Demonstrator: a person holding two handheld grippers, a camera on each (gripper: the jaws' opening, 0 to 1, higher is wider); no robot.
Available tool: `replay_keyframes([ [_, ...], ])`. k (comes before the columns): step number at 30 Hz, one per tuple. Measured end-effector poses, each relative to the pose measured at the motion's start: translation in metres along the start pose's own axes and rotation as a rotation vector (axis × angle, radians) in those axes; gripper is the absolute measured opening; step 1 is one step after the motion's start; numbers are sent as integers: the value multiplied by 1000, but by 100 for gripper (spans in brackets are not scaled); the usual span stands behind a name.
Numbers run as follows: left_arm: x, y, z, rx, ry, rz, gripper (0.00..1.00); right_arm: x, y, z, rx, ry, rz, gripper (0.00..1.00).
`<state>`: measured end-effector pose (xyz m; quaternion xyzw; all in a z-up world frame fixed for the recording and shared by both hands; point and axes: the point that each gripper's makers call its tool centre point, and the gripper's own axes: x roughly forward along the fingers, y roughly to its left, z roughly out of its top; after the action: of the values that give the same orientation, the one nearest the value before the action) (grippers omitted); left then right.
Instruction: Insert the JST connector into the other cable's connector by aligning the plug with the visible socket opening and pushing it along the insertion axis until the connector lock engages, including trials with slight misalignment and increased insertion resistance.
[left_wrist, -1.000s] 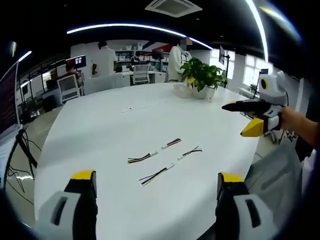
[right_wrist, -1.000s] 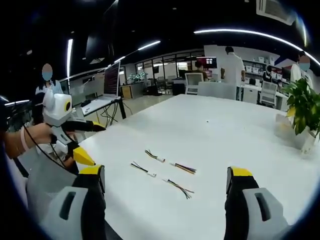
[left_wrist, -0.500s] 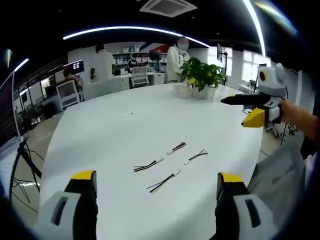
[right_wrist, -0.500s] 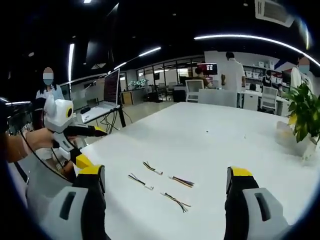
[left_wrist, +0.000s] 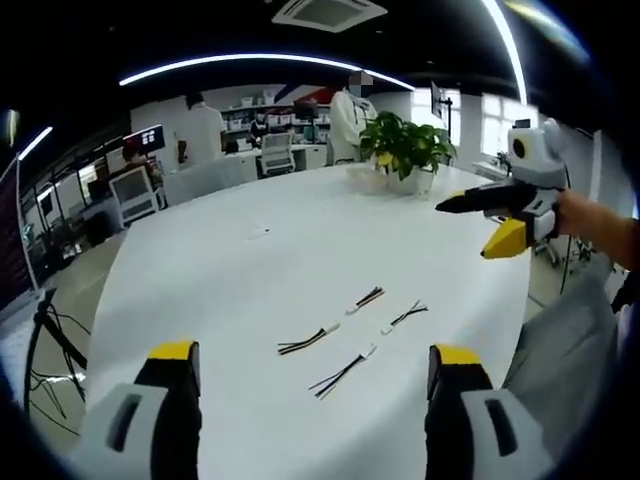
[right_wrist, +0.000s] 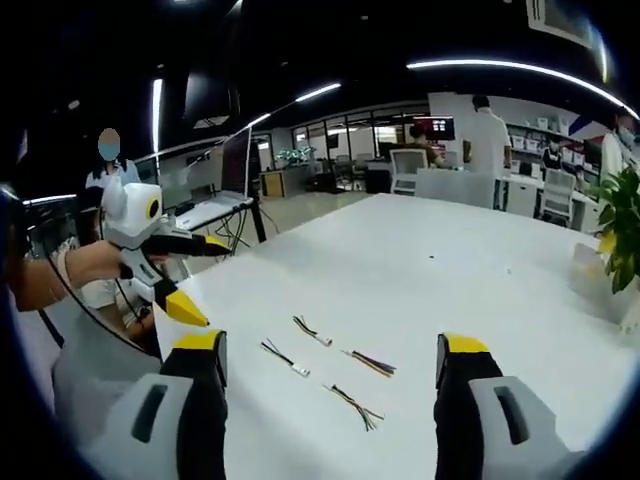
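Four short cables with white JST connectors are laid out loose on the white surface, bunched together not far from the near edge, none touching. In the left gripper view they can be picked out as a dark-wired cable (left_wrist: 306, 341), a multicoloured one (left_wrist: 365, 299), a thin one (left_wrist: 407, 318) and another dark one (left_wrist: 341, 372) closest to the edge. Same bunch is seen in the right gripper view, e.g. the multicoloured cable (right_wrist: 371, 362).

The left gripper (left_wrist: 305, 372) is held wide open with nothing in it, jaws well above the surface and short of the cables. The right gripper (right_wrist: 331, 363) is likewise spread wide and empty.

A potted plant (left_wrist: 405, 152) is parked near the far edge, and office desks are seen beyond
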<state>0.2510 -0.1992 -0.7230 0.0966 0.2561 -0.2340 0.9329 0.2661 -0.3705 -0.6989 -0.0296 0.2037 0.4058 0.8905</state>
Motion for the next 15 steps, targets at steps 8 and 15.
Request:
replay_keyframes([
  [8, 7, 4, -7, -14, 28, -15, 89, 19, -7, -14, 32, 42, 21, 81],
  [15, 12, 10, -5, -10, 26, -13, 85, 29, -7, -4, -8, 31, 33, 77],
])
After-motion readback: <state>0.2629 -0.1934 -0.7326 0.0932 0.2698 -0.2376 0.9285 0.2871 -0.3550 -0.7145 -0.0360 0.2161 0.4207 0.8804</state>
